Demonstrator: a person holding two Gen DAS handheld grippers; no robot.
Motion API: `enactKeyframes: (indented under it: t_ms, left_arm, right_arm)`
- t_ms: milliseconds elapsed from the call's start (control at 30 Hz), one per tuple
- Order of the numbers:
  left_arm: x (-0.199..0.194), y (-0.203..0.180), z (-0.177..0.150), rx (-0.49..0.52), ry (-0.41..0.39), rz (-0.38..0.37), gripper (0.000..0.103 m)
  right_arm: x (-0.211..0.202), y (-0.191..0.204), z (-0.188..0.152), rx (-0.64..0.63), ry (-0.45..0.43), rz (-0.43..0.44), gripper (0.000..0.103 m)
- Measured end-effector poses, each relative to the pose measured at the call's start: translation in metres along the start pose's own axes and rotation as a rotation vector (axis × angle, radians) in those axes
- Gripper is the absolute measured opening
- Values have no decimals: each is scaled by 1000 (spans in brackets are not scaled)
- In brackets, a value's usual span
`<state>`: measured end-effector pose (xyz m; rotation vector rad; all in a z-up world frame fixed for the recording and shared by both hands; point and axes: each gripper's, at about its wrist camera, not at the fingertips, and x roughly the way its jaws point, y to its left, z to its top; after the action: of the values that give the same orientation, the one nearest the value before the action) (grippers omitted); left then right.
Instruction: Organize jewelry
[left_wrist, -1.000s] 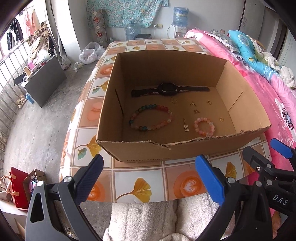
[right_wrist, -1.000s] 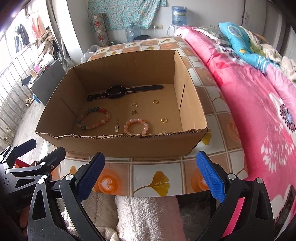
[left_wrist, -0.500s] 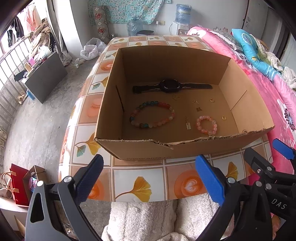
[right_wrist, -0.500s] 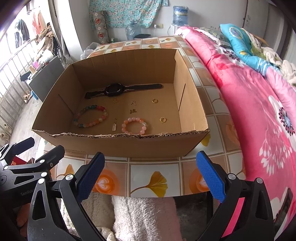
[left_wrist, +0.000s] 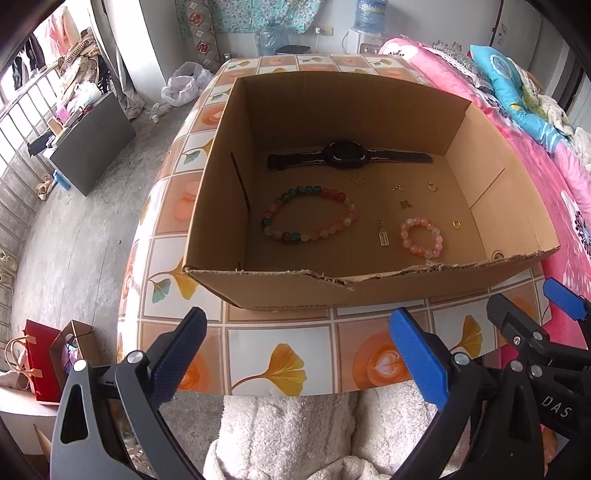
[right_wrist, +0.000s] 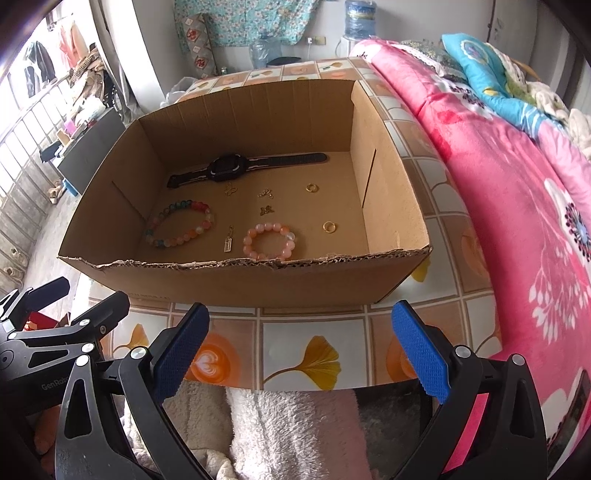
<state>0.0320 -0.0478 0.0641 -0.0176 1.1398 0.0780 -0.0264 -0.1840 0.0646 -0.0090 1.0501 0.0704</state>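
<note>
An open cardboard box (left_wrist: 295, 288) (right_wrist: 258, 280) stands on the tiled table. Inside lie a black watch (left_wrist: 345, 157) (right_wrist: 227, 168), a multicoloured bead bracelet (left_wrist: 308, 214) (right_wrist: 181, 229), a pink bead bracelet (left_wrist: 421, 236) (right_wrist: 269, 240), a gold bar pendant (left_wrist: 381, 236) (right_wrist: 228, 243), two gold rings (left_wrist: 457, 223) (right_wrist: 328, 226) and small gold charms (left_wrist: 404, 204) (right_wrist: 266, 210). My left gripper (left_wrist: 299, 354) is open and empty, in front of the box. My right gripper (right_wrist: 299, 354) is open and empty beside it, also shown in the left wrist view (left_wrist: 535, 310).
The table (left_wrist: 280, 343) has a tile-pattern cloth with ginkgo leaves. A bed with a pink blanket (right_wrist: 517, 184) lies right of the table. A fluffy white cloth (left_wrist: 295, 435) is below the grippers. Red and brown bags (left_wrist: 55, 354) stand on the floor at left.
Both grippers have risen and tilted a little, so the box floor shows more fully. The jewelry has not moved. Both grippers stay open.
</note>
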Motion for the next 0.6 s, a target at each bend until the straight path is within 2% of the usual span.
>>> enactKeyframes:
  t_ms: [600]
  left_arm:
    - [8, 0, 7, 2, 15, 19, 97]
  right_arm:
    - [10, 4, 4, 12, 35, 2, 95]
